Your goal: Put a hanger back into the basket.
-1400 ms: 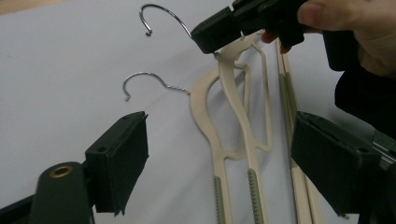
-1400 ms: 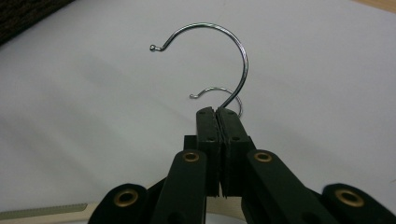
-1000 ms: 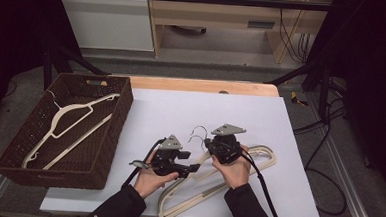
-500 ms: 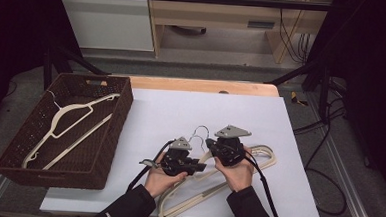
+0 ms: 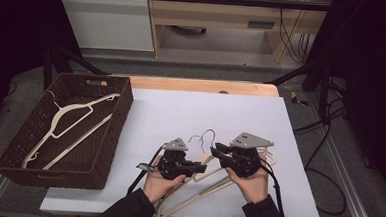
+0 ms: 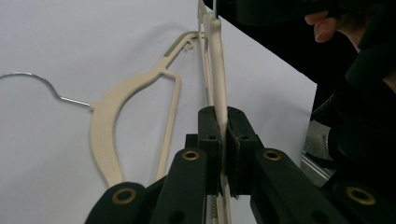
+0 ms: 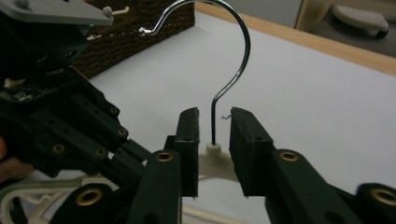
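two cream hangers handled near the front of the white counter (image 5: 280, 123).

left hand-held gripper (image 6: 223, 140) clenched on the thin bar of the upper cream plastic hanger (image 6: 218, 70), pads pressed flat against it from both sides. right hand-held gripper (image 7: 212, 144) just been opening, pads now standing clear on either side of the same hanger's neck, steel hook (image 7: 233, 51) rising upright between them, untouched. second cream hanger (image 6: 112, 121) lying flat on the counter just beside, wire hook pointing away. both hand-held grippers close together in the high view, left (image 5: 198, 167) and right (image 5: 218, 151), hangers overlapping beneath them near the counter's front edge. brown wicker basket (image 5: 8, 161) well apart at the counter's left edge, one more cream hanger (image 5: 75, 117) lying inside it.
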Available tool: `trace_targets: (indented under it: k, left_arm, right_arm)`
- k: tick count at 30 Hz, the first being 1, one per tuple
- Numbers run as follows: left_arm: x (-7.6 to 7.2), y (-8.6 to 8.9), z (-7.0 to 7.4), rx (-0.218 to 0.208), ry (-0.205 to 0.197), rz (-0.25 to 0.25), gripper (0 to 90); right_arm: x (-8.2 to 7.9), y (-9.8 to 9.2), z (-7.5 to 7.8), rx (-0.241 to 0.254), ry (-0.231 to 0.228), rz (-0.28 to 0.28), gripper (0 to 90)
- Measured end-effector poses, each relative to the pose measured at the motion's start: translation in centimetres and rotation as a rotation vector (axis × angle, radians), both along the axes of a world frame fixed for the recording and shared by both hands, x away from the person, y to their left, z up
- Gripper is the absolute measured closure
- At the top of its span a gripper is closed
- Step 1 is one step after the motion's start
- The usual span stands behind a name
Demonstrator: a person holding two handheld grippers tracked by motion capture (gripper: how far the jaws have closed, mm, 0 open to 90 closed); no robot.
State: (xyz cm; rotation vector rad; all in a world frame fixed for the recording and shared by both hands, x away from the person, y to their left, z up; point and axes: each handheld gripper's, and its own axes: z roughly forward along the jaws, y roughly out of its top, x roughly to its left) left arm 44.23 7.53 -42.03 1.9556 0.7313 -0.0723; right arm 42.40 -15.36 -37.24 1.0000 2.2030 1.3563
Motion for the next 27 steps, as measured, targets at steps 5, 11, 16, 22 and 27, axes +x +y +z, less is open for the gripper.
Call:
trace_targets:
  k: [5,11,16,22,27]
  left_arm:
    - [-0.8,0.6,1.1,0.044,-0.06,0.003,86.0]
    - [-1.2,2.8,3.3,0.057,-0.128,0.019,86.1]
    - [-1.4,5.0,5.3,0.06,-0.171,0.053,86.2]
    - [-1.4,9.3,9.5,0.047,-0.244,0.098,86.3]
    - [-1.2,11.8,12.5,0.052,-0.295,0.111,86.3]
  right_arm:
    - [-1.6,-1.9,0.3,0.051,-0.068,0.009,54.4]
    - [-2.0,-4.4,0.0,0.105,-0.099,-0.013,35.8]
    - [-2.3,-5.8,0.3,0.134,-0.13,-0.062,21.5]
    - [-2.4,-6.4,0.4,0.12,-0.147,-0.117,11.6]
    - [-2.1,-6.5,0.0,0.114,-0.131,-0.16,7.0]
